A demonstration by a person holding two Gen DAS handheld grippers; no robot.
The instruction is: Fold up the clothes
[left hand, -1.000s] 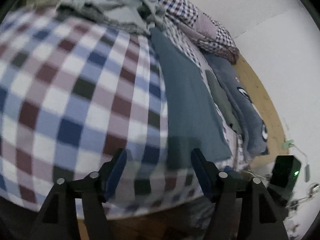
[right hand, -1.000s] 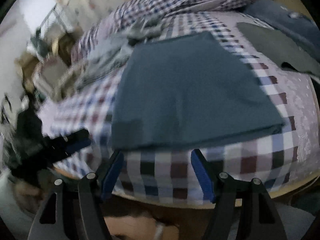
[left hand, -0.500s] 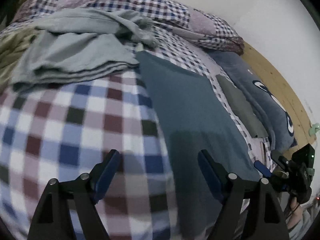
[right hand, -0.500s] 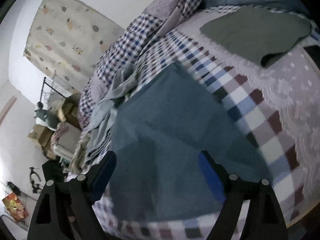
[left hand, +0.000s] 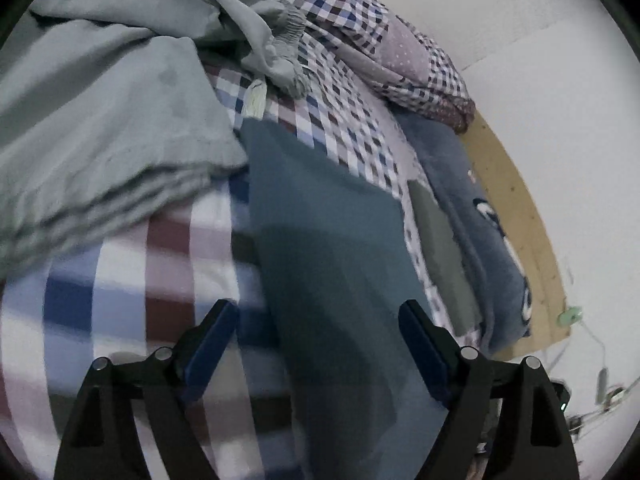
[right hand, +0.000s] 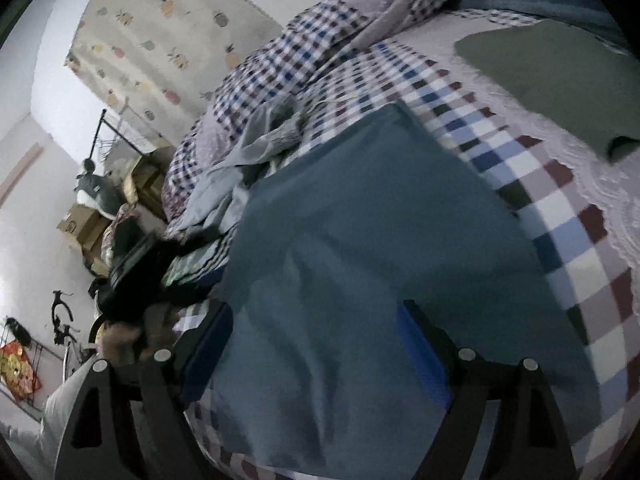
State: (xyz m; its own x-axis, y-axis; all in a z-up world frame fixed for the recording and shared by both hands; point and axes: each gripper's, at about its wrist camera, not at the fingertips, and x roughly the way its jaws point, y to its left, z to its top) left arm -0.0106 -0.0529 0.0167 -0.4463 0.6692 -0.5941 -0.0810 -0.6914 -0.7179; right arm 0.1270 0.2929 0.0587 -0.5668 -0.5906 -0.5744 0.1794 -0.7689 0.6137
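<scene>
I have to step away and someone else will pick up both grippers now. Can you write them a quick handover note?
Left gripper: open, holding nothing, over the left edge of the teal garment.
Right gripper: open, empty, over the same teal garment.
Teal garment lies flat on the checked bedspread. Crumpled grey clothes lie beside it; an olive piece is already folded.
Left: grasp and fold the teal garment, then the grey clothes.

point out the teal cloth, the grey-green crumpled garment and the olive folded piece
teal cloth (right hand: 380, 240), right wrist view, middle of its flat top
grey-green crumpled garment (left hand: 100, 128), left wrist view, broad flat part
olive folded piece (right hand: 560, 76), right wrist view, centre
</scene>
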